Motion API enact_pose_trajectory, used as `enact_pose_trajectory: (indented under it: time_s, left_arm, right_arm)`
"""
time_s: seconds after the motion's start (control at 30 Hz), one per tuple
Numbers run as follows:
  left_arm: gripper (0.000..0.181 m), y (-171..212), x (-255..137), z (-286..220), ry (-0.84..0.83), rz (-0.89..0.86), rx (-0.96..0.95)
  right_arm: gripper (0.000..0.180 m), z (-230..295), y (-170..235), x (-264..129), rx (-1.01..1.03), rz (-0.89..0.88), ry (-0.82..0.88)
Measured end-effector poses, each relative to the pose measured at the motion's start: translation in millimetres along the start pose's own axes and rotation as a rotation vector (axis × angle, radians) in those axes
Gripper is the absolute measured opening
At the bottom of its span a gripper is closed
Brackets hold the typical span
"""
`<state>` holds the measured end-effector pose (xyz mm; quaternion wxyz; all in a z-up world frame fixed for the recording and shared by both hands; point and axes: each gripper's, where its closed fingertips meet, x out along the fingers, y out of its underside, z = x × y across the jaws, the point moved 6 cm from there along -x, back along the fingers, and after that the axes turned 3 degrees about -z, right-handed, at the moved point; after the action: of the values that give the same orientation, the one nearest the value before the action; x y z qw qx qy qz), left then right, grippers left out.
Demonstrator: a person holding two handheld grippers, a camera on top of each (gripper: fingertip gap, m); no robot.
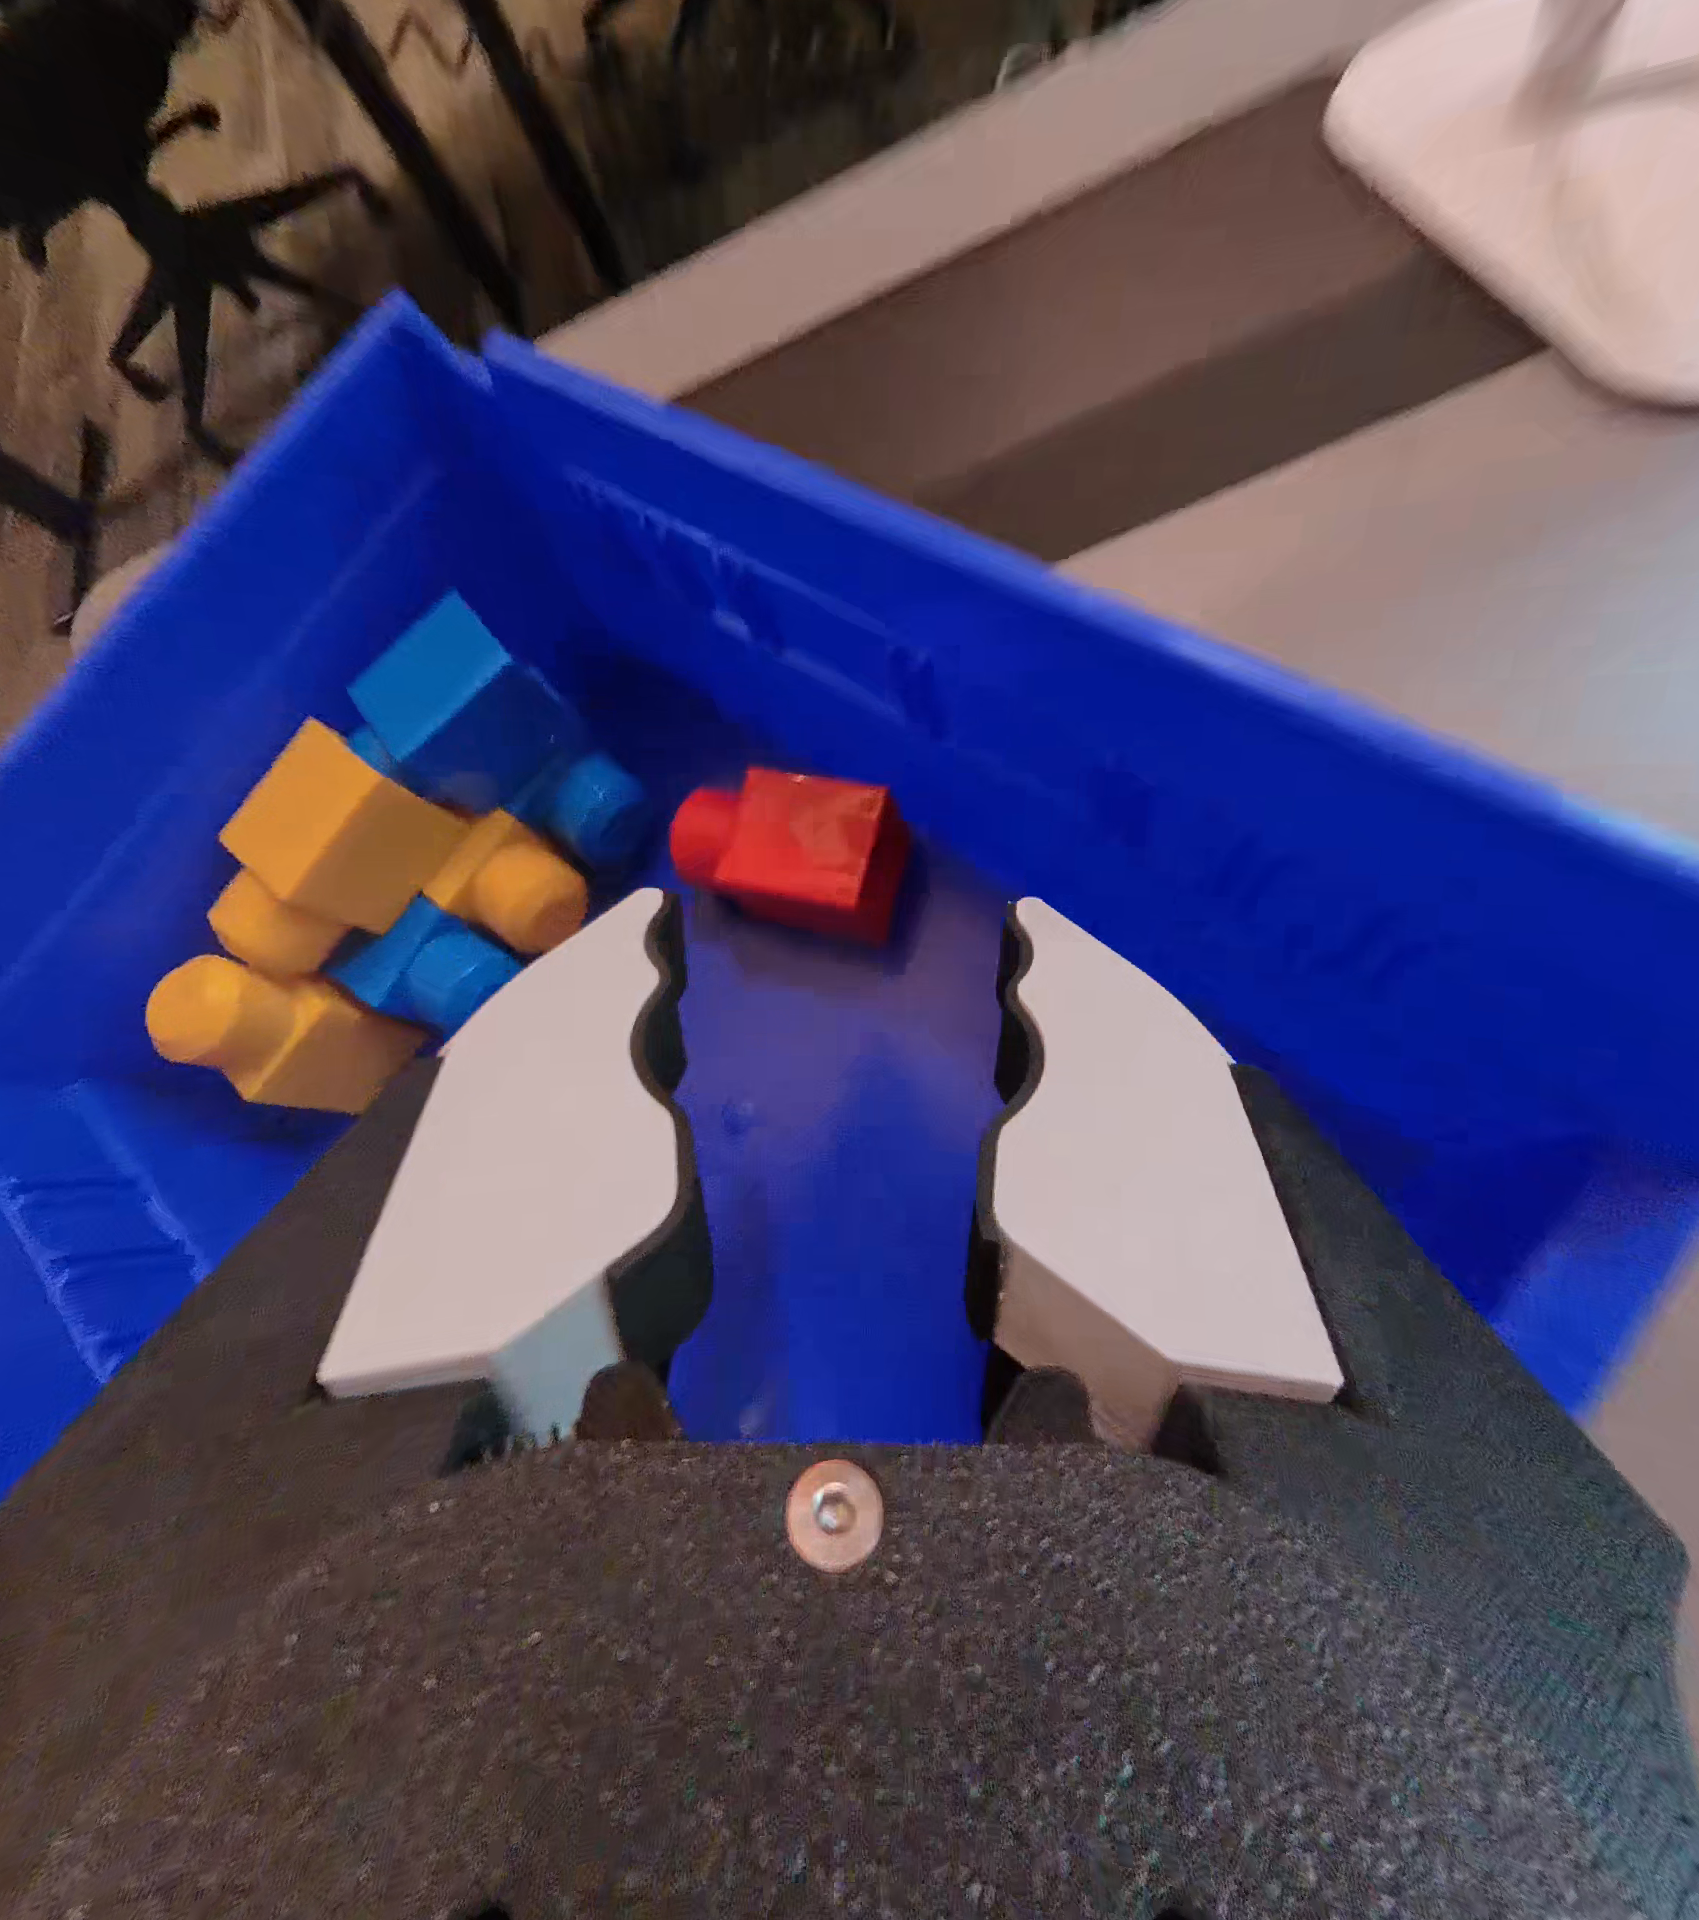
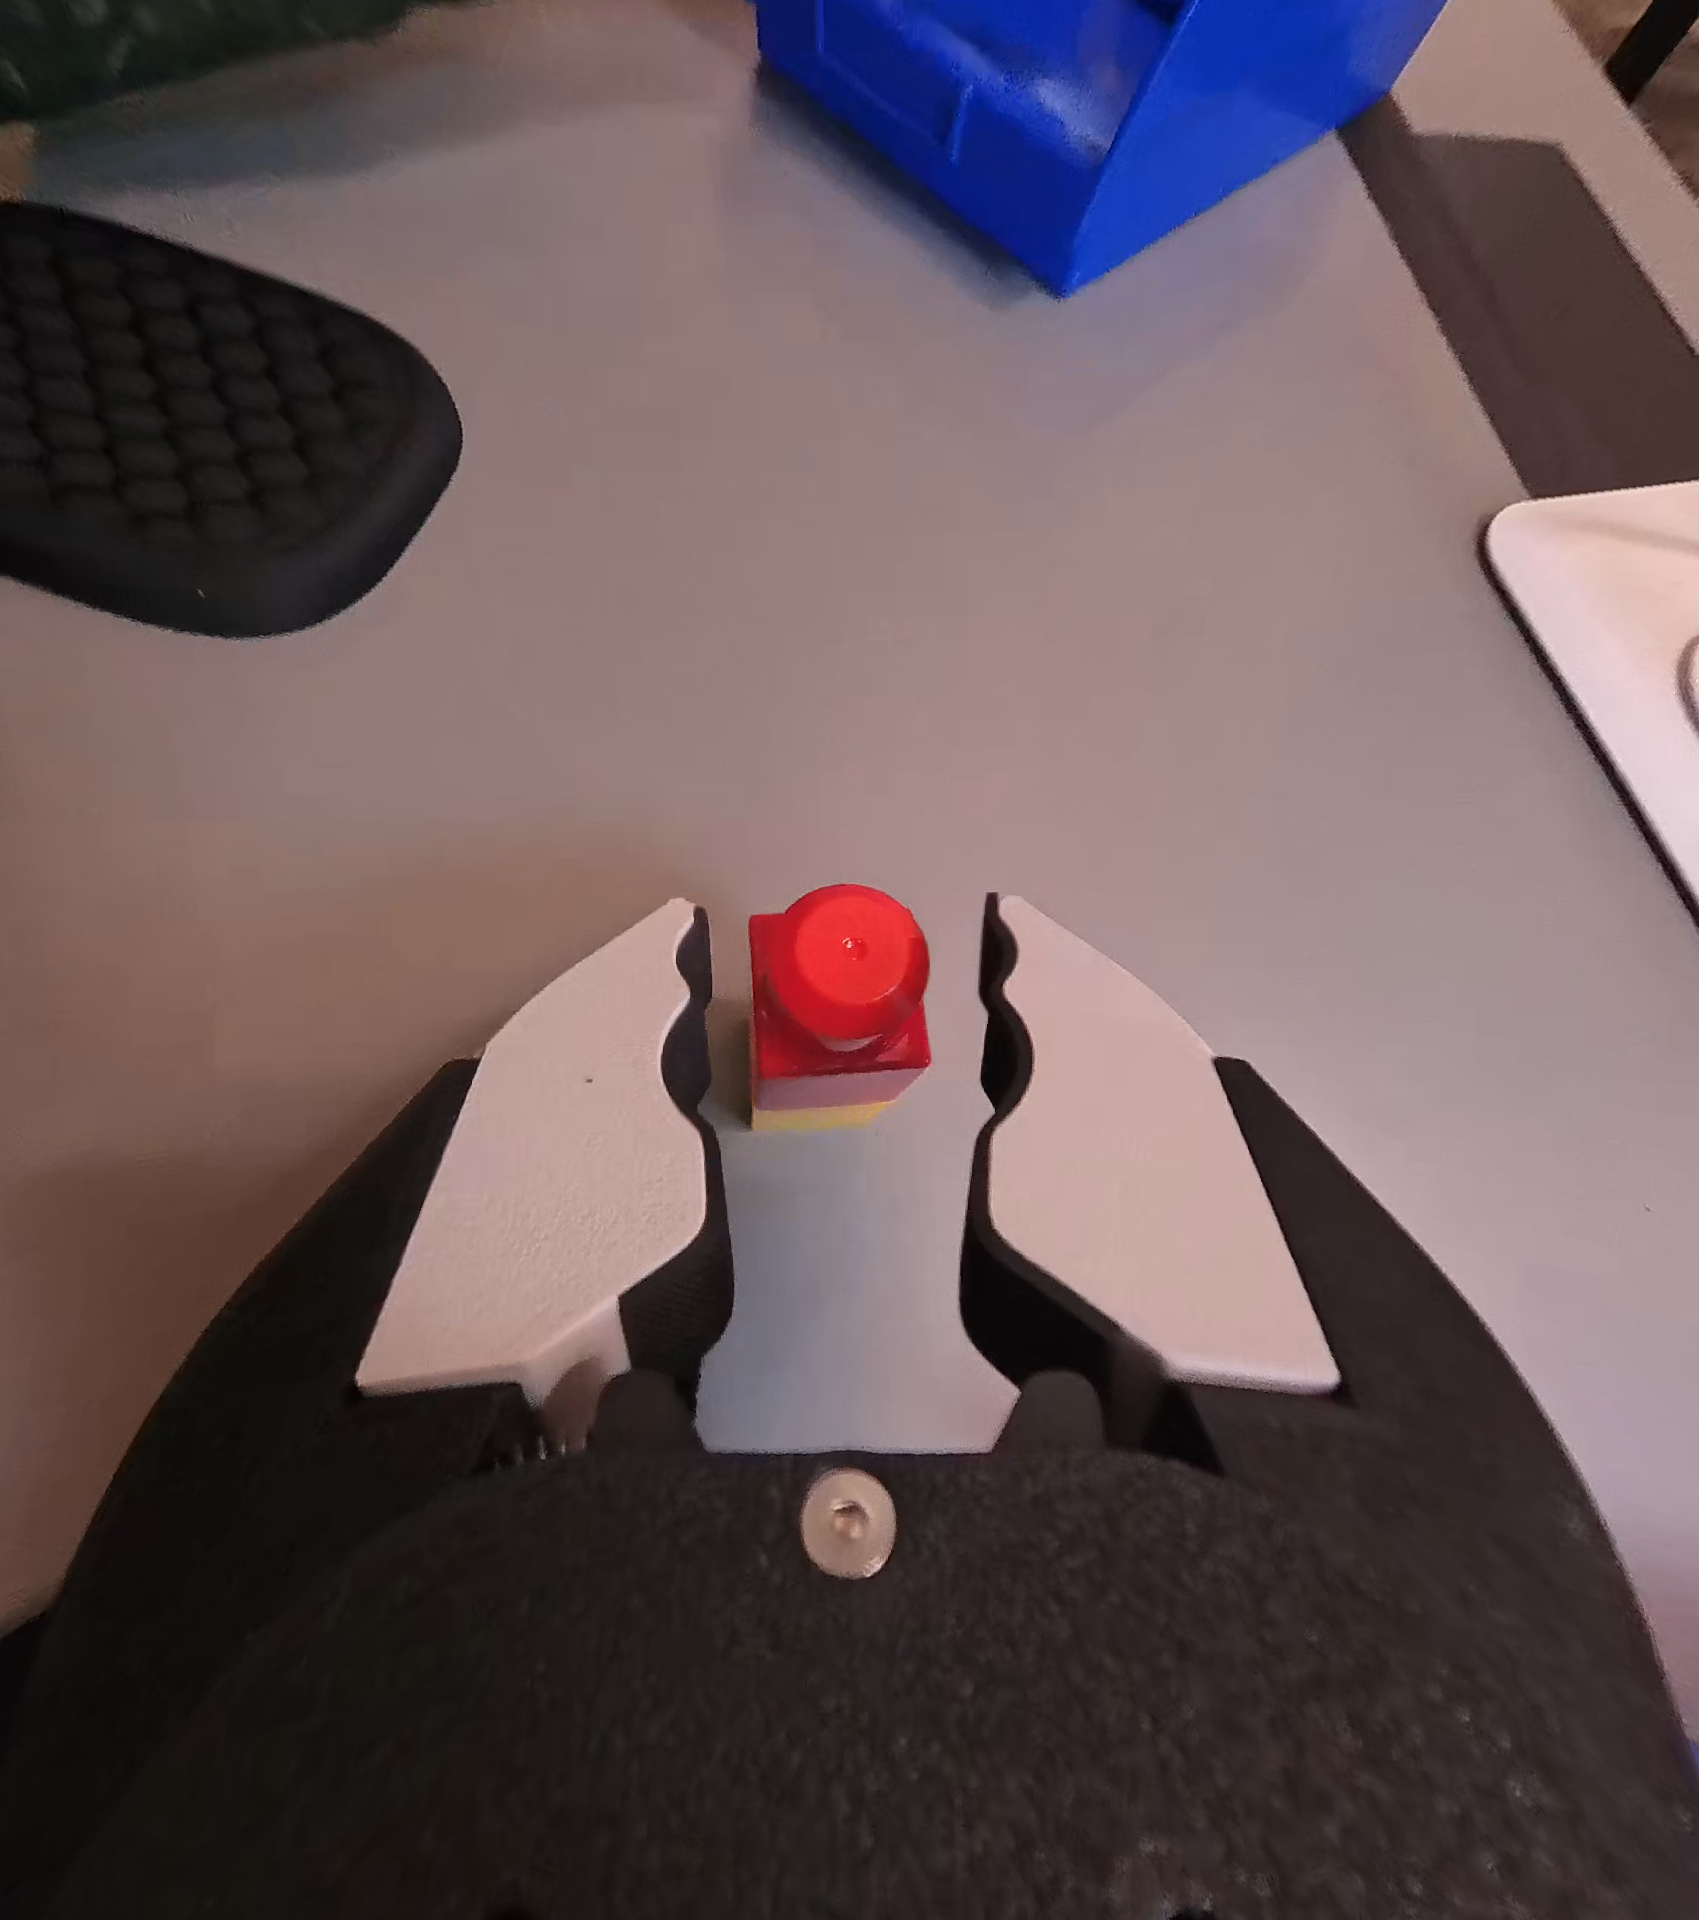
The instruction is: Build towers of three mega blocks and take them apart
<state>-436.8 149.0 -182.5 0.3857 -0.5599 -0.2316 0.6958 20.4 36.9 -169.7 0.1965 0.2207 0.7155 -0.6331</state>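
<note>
Both tools gape empty, the right tool (image 2: 845,997) straddling the light, rigid, glossy red-topped stack (image 2: 837,1003) on the desk (image 2: 824,623); I'd pinch its flat sides, while the left tool (image 1: 840,966) hovers over the bin (image 1: 1136,748).

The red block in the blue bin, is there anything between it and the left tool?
No. In the left wrist view, only bare bin floor lies between the open left tool and the red block.

A red block (image 1: 795,854) is seen lying on its side in the blue bin (image 1: 1188,790), apart from a jumble of yellow and blue blocks (image 1: 388,862). On the desk (image 2: 824,623), a red block is stacked upright on a yellow one as a small tower (image 2: 837,1008).
</note>
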Motion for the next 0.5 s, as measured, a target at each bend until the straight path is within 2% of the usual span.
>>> enact_pose_trajectory:
  time_s: [0.17, 0.3, 0.37, 0.5]
  left_arm:
    - [0.056, 16.4, 44.3, 2.8, -0.078, 0.143, 0.089]
    - [0.034, 18.4, 56.6, 8.5, -0.195, 0.197, 0.240]
    - [0.010, 11.1, 47.6, 13.0, -0.265, 0.153, 0.254]
    - [0.009, -12.6, 12.3, 11.1, -0.237, -0.080, 0.081]
  right_arm:
    - [0.050, -1.9, -5.8, -9.0, 0.014, -0.086, 0.025]
    - [0.048, -3.2, -5.1, -12.7, 0.028, -0.128, 0.043]
    - [0.046, -3.6, -5.0, -15.1, 0.035, -0.149, 0.047]
    - [0.043, -8.2, -10.3, -21.9, 0.047, -0.216, 0.082]
